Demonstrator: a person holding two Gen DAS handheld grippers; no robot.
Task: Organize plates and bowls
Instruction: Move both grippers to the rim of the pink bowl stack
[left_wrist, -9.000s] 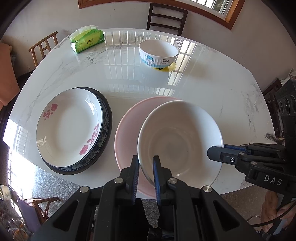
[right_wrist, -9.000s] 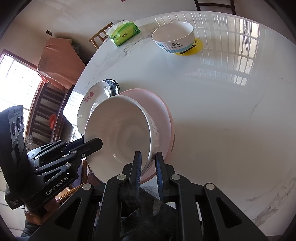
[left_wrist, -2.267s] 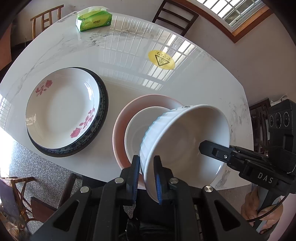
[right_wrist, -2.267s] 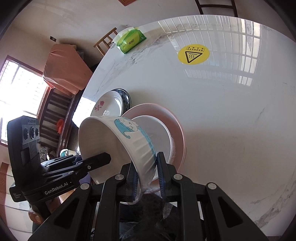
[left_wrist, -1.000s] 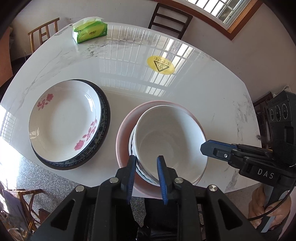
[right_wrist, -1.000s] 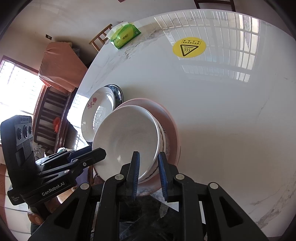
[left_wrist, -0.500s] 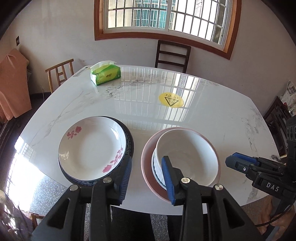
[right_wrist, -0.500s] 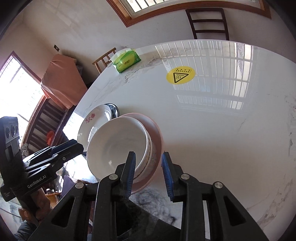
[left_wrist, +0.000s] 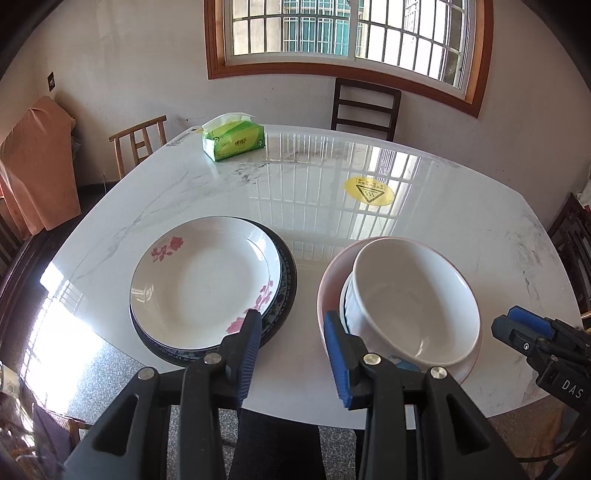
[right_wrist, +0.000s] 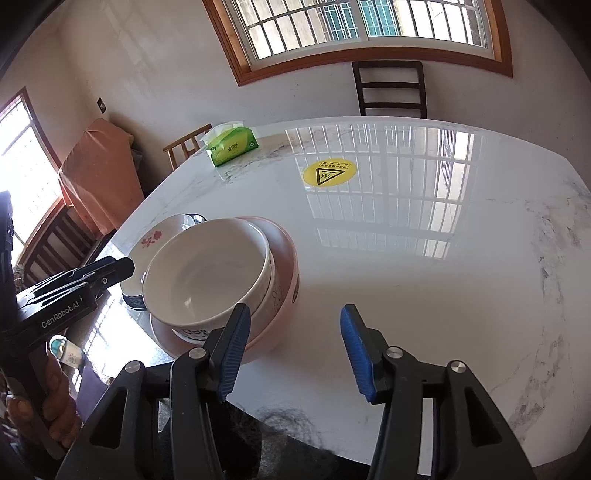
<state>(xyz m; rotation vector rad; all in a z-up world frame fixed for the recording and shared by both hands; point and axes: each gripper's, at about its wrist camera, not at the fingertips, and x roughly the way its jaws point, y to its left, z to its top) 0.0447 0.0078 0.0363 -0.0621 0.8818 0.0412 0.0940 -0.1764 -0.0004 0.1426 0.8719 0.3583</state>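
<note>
A deep white bowl (left_wrist: 413, 306) with a blue cartoon print sits nested in a shallower white bowl on a pink plate (left_wrist: 332, 277) at the table's near right. It also shows in the right wrist view (right_wrist: 207, 280), on the pink plate (right_wrist: 288, 258). A white floral plate (left_wrist: 203, 280) lies on a dark-rimmed plate (left_wrist: 290, 280) at the near left. My left gripper (left_wrist: 291, 332) is open and empty, above the table's front edge between the two stacks. My right gripper (right_wrist: 295, 332) is open and empty, just right of the bowl stack.
A green tissue pack (left_wrist: 234, 142) stands at the table's far left. A yellow round warning sticker (left_wrist: 369, 191) is on the marble table (left_wrist: 480, 229). Chairs (left_wrist: 364, 105) stand around the table, and an orange-covered one (left_wrist: 33, 166) at the left.
Both grippers let go of the printed bowl, opened wide and pulled back and up from the stack. The bowl now rests nested in the stack on the pink plate.
</note>
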